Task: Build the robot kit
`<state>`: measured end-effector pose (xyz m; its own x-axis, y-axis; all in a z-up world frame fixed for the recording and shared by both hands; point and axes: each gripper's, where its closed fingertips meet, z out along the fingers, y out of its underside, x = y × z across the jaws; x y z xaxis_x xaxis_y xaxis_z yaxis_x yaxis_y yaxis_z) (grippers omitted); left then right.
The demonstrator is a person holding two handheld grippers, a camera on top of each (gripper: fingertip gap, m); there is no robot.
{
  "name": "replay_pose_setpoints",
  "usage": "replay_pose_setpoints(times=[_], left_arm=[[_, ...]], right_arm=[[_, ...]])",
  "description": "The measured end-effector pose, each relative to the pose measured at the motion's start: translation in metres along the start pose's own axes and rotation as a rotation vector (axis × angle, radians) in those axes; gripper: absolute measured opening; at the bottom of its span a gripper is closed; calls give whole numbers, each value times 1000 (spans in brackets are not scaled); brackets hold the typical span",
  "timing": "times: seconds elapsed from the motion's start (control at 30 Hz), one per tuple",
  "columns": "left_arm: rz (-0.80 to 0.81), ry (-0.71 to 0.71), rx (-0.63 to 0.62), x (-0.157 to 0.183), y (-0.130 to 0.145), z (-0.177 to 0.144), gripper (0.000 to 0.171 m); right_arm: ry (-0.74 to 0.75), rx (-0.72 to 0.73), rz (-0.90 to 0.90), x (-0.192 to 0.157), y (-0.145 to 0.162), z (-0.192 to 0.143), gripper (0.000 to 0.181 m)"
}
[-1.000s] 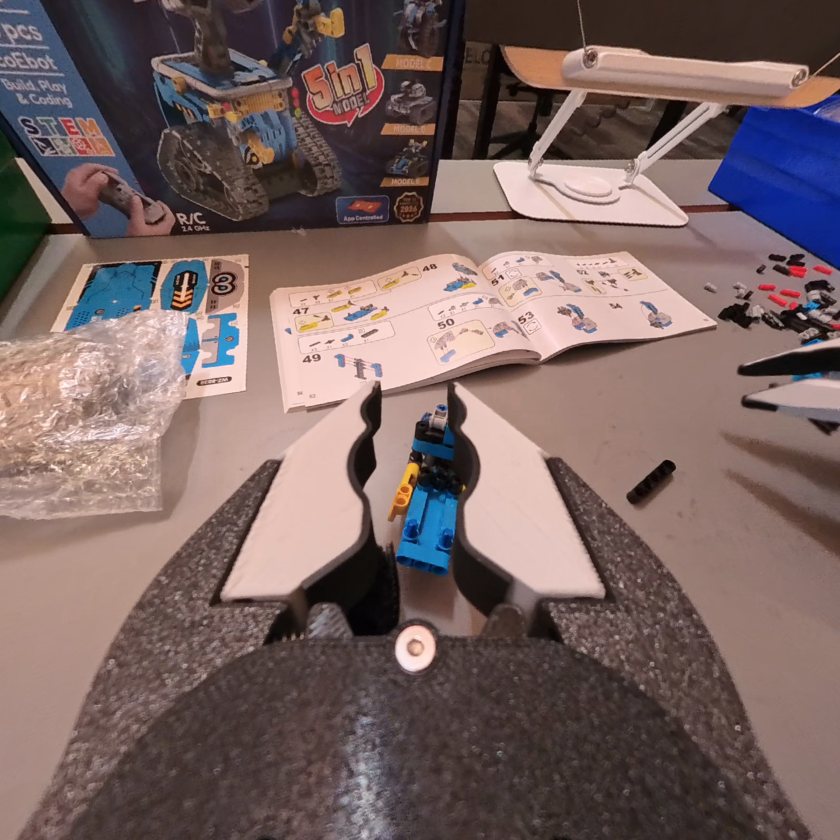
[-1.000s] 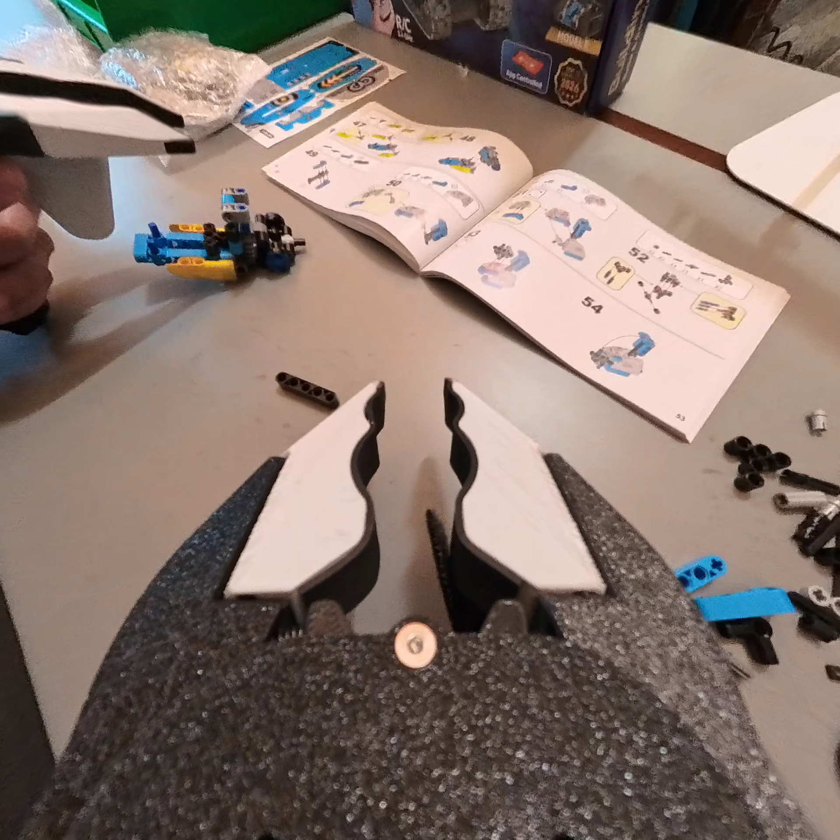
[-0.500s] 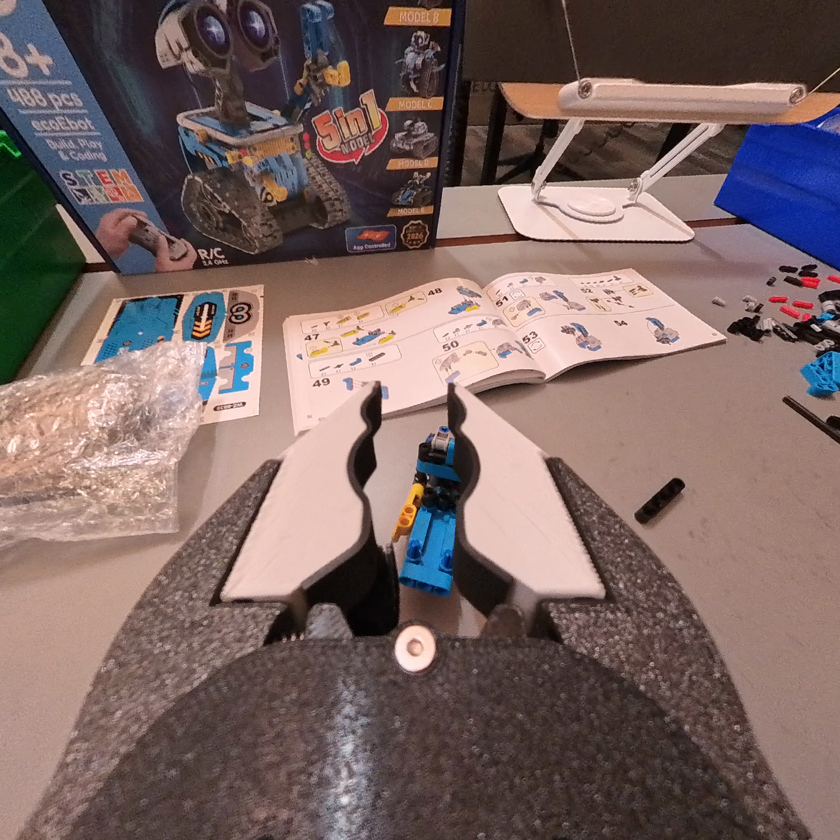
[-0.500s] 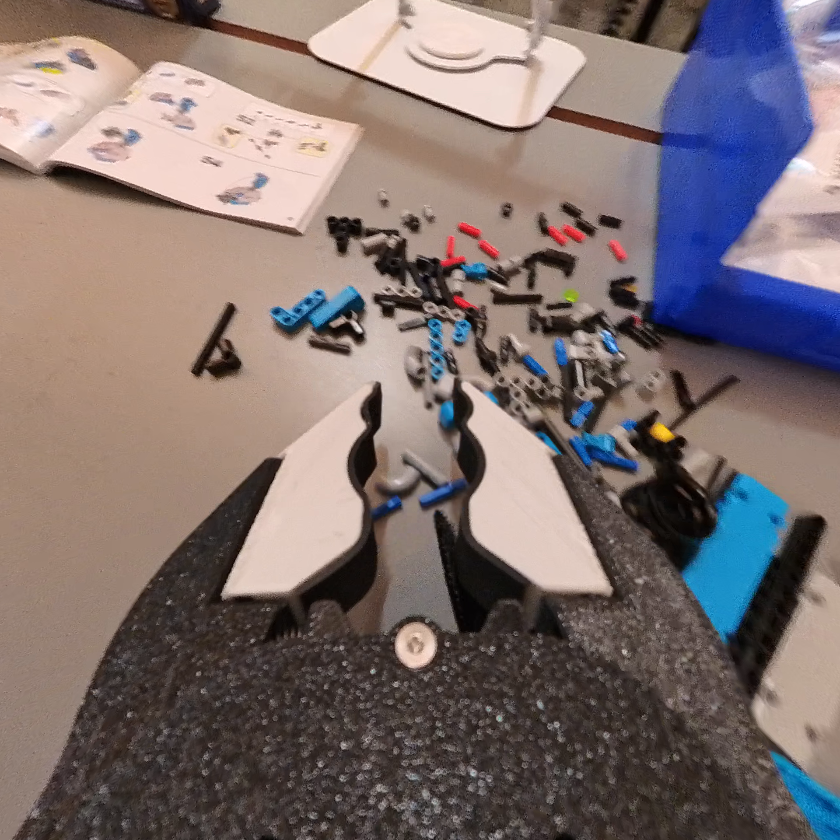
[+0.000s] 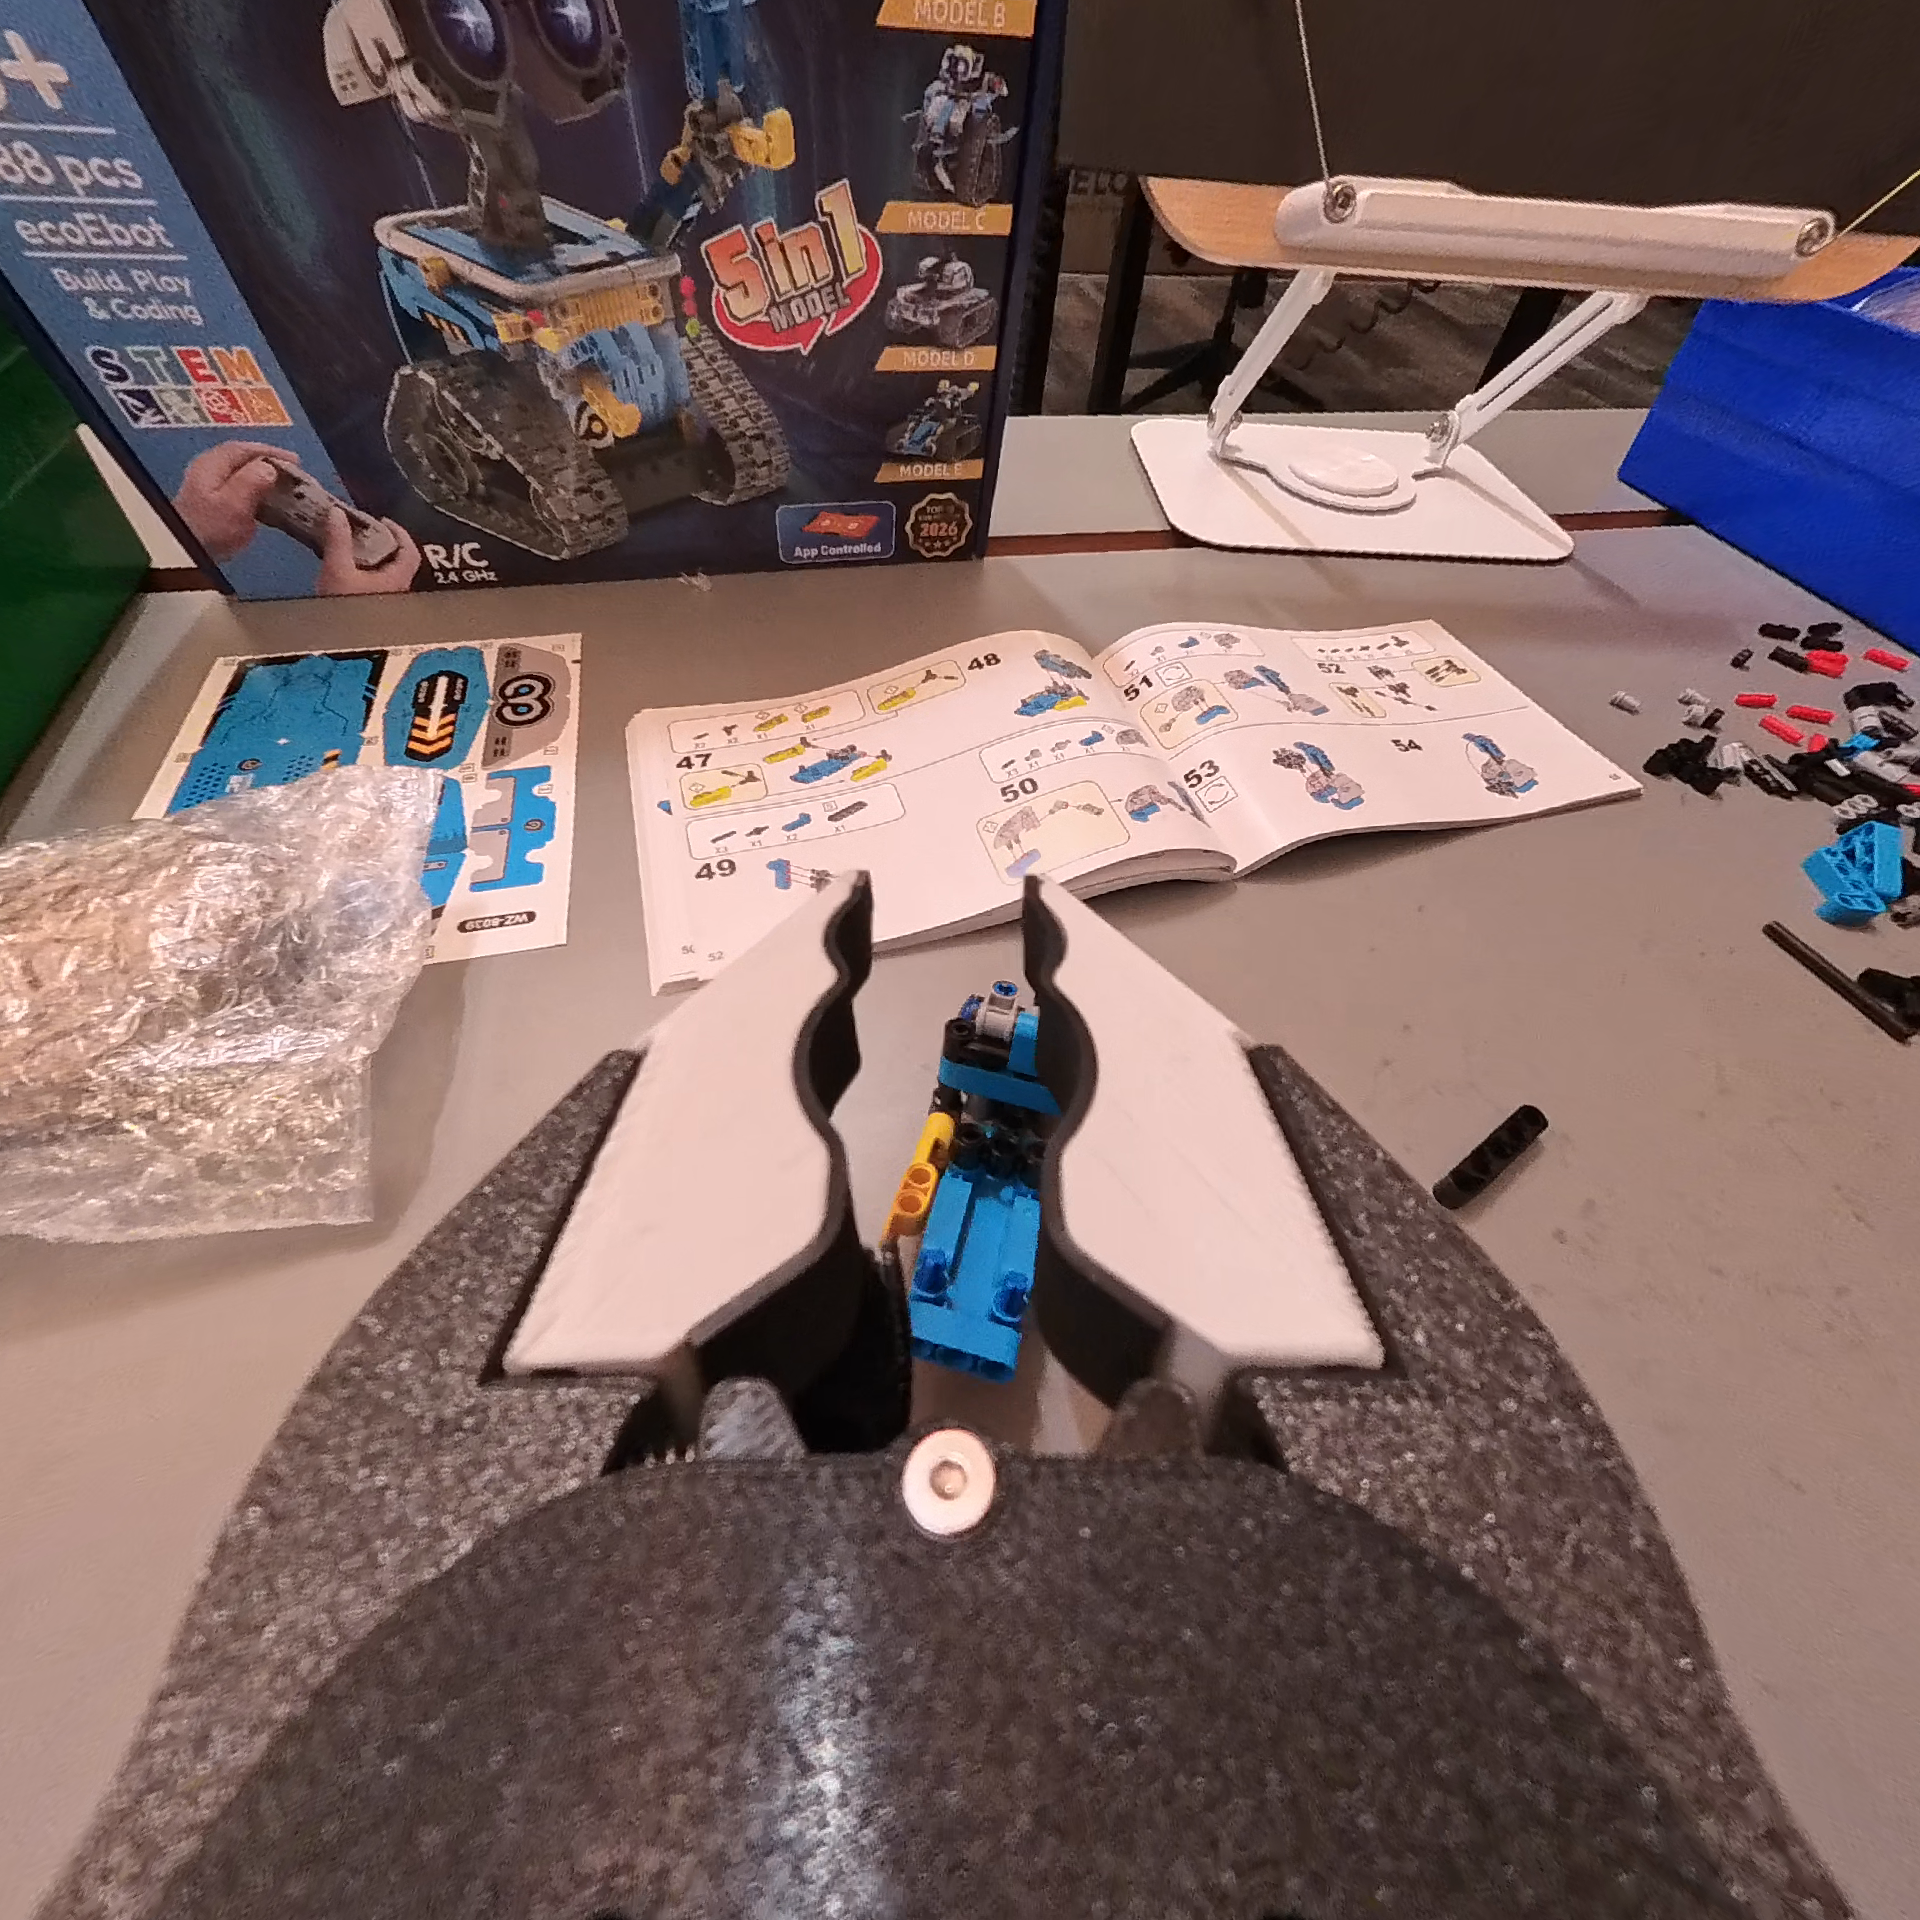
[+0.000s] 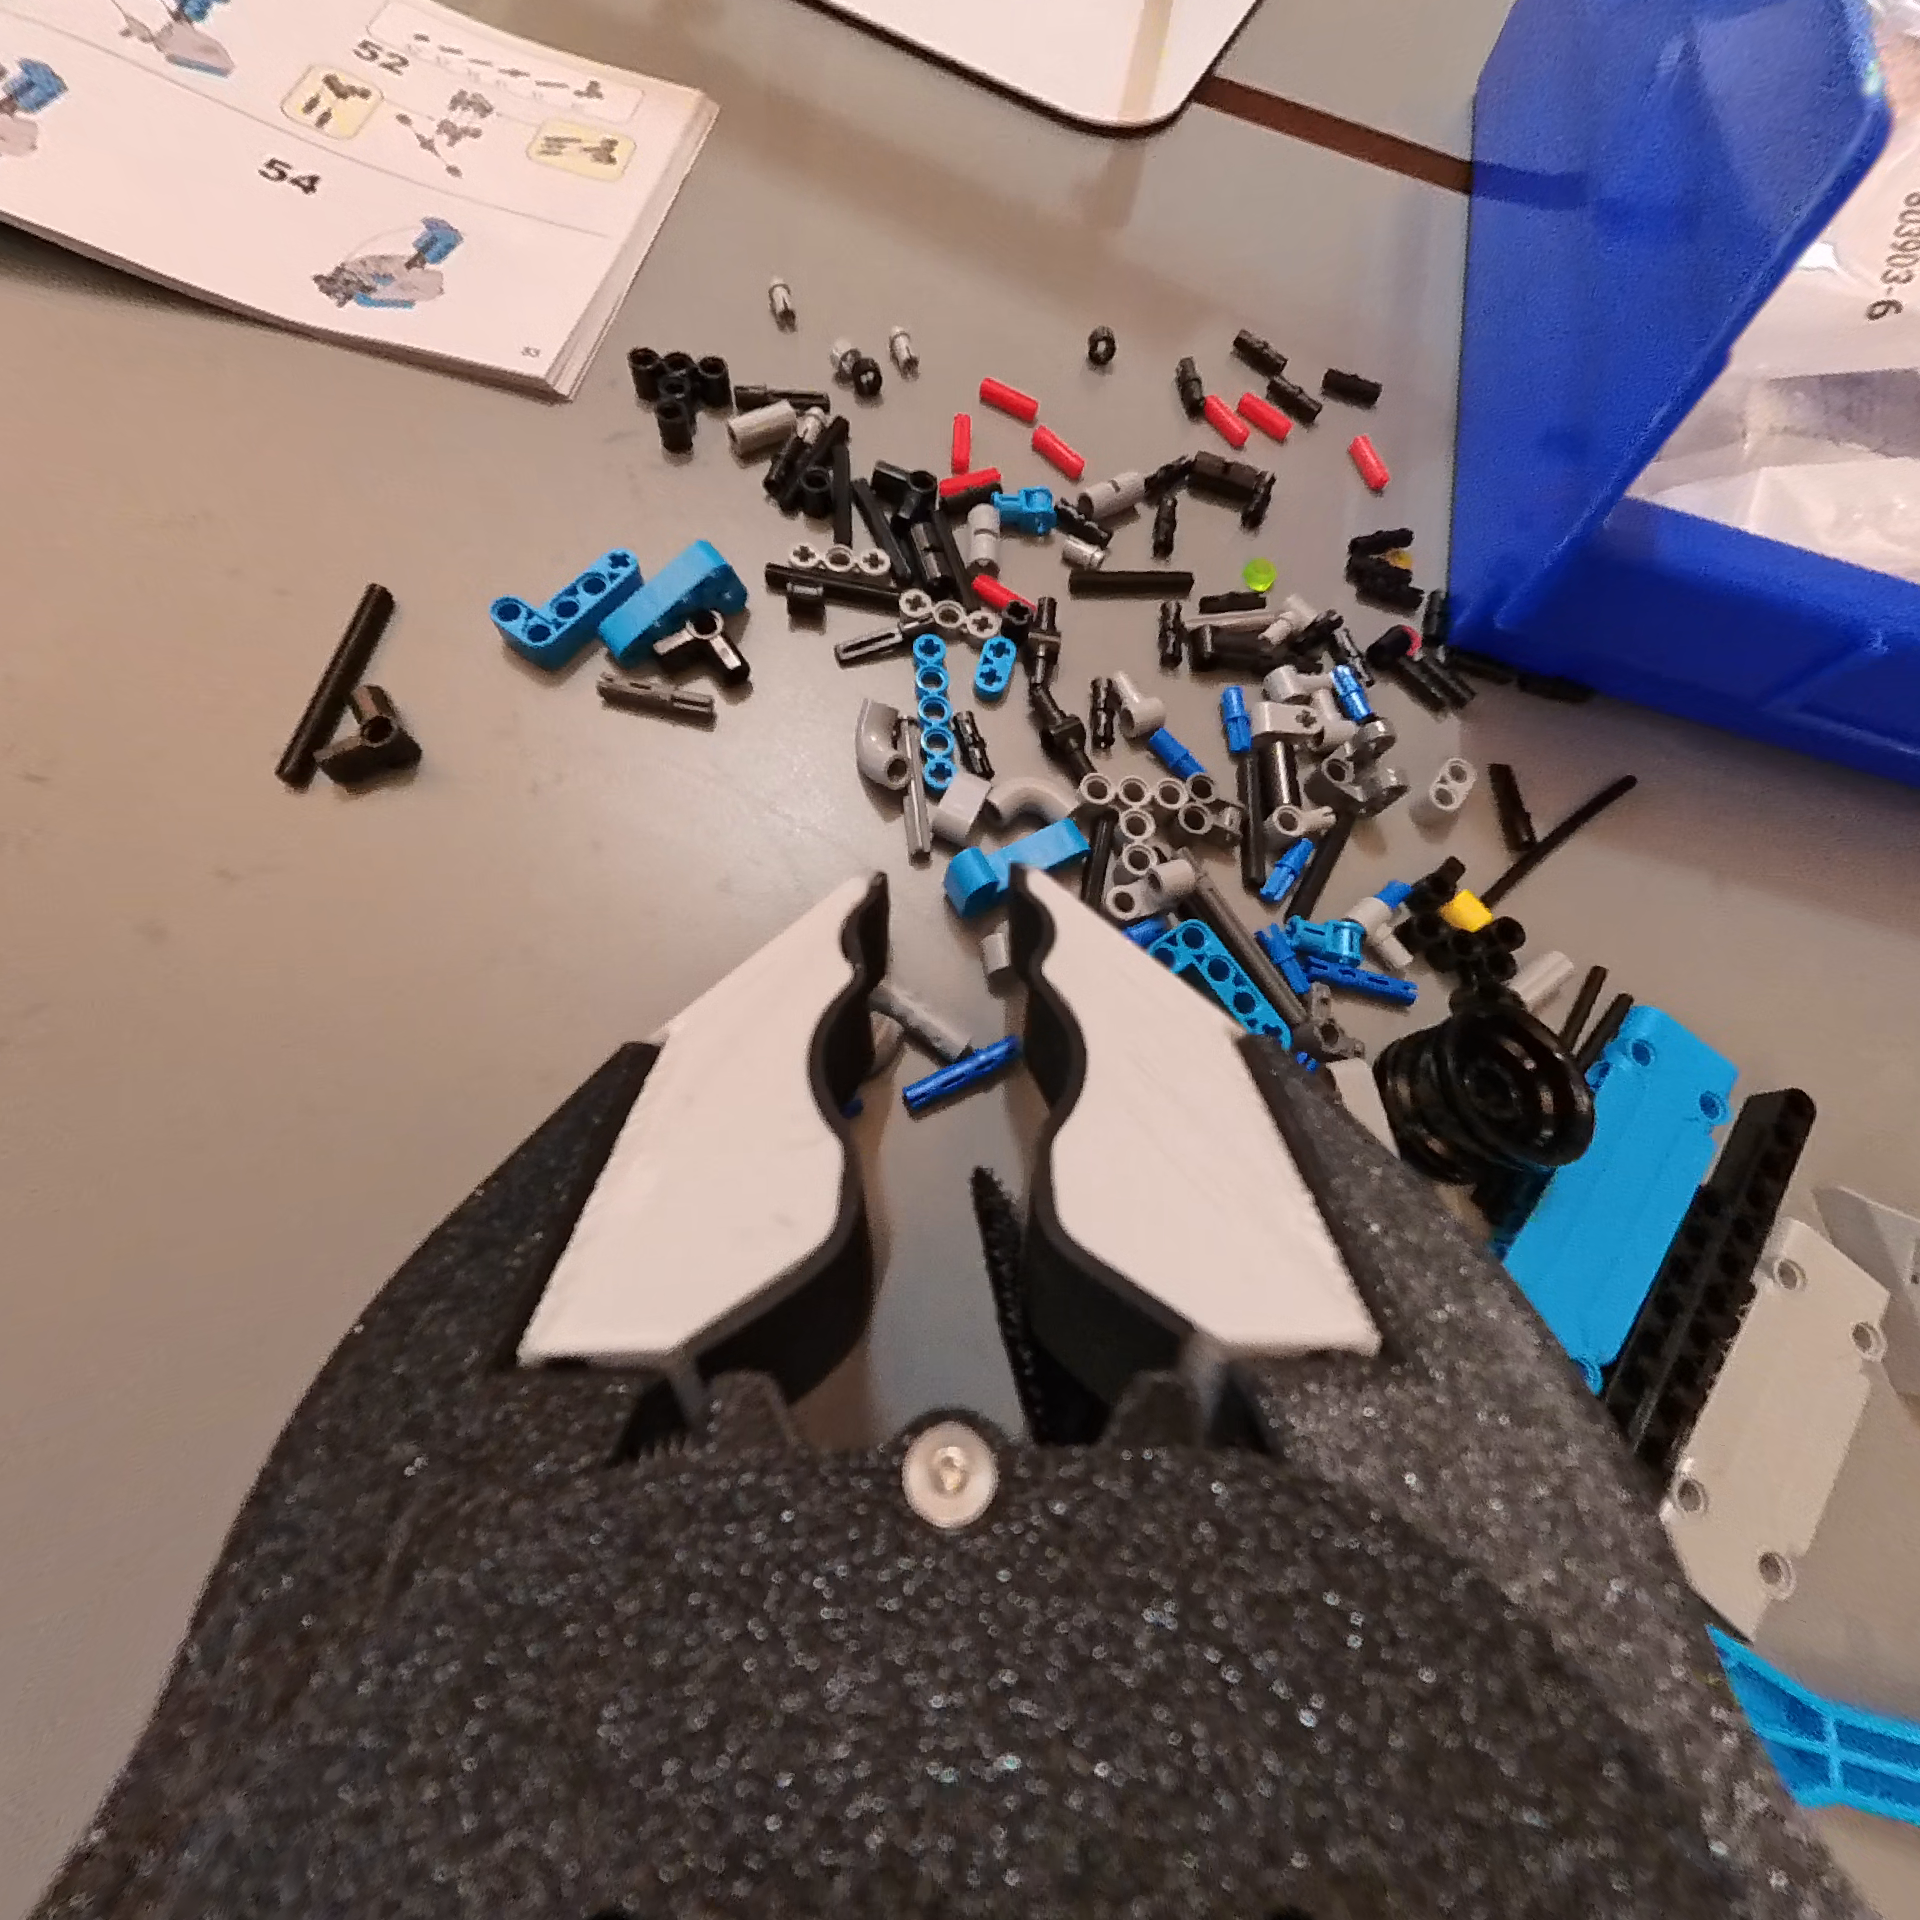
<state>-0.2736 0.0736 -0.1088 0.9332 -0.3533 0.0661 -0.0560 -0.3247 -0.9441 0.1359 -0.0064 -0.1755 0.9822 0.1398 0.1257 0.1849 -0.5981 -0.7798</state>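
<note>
A grey table (image 5: 1455, 1351) carries an open instruction booklet (image 5: 1091, 758), a sticker sheet (image 5: 343, 717), crumpled plastic wrap (image 5: 177, 997), scattered building pieces (image 6: 1091, 623), a toy box (image 5: 582, 281) and a blue bin (image 6: 1662, 364).

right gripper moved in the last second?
Yes. The right gripper has swung right, away from the instruction booklet, and now hangs open over the pile of loose parts beside the blue bin.
</note>
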Motion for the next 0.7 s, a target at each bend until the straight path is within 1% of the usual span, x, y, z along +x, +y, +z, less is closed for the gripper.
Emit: replay_pose_setpoints(times=[0.13, 0.17, 0.2, 0.27, 0.33, 0.37, 0.4, 0.43, 0.5, 0.53, 0.57, 0.6, 0.63, 0.7], left_arm=[[-4, 18, -8, 4, 2, 0, 29], [-4, 22, -10, 5, 2, 0, 29], [-3, 25, -12, 5, 3, 0, 29], [-1, 24, -12, 6, 3, 0, 29], [-4, 26, -11, 6, 2, 0, 29], [-6, 26, -13, 6, 3, 0, 29], [-8, 25, -14, 5, 3, 0, 29], [-9, 27, -14, 6, 3, 0, 29], [-11, 31, -18, 6, 4, 0, 29], [-11, 31, -16, 6, 4, 0, 29], [-12, 32, -13, 7, 3, 0, 29], [-14, 35, -12, 7, 3, -1, 29], [-16, 35, -12, 7, 3, -1, 29], [-19, 39, -13, 7, 3, -1, 29]], right_arm=[[-9, -2, -5, -1, -2, 3, 17], [-10, -9, -13, -1, -2, 5, 10], [-10, -13, -24, -2, -2, 5, 7], [2, -9, -50, -3, -3, 5, 7], [-2, 36, -91, -10, -14, -2, 7], [-20, 70, -118, -20, -23, -7, 7], [-65, 104, -151, -36, -33, -12, 7], [-147, 131, -184, -61, -41, -18, 7], [-393, 148, -234, -130, -49, -28, 7], [-517, 141, -260, -167, -47, -34, 7], [-611, 136, -282, -199, -45, -38, 7], [-675, 112, -309, -225, -41, -38, 7], [-702, 91, -356, -246, -39, -35, 7], [-680, 72, -424, -269, -43, -23, 7]])
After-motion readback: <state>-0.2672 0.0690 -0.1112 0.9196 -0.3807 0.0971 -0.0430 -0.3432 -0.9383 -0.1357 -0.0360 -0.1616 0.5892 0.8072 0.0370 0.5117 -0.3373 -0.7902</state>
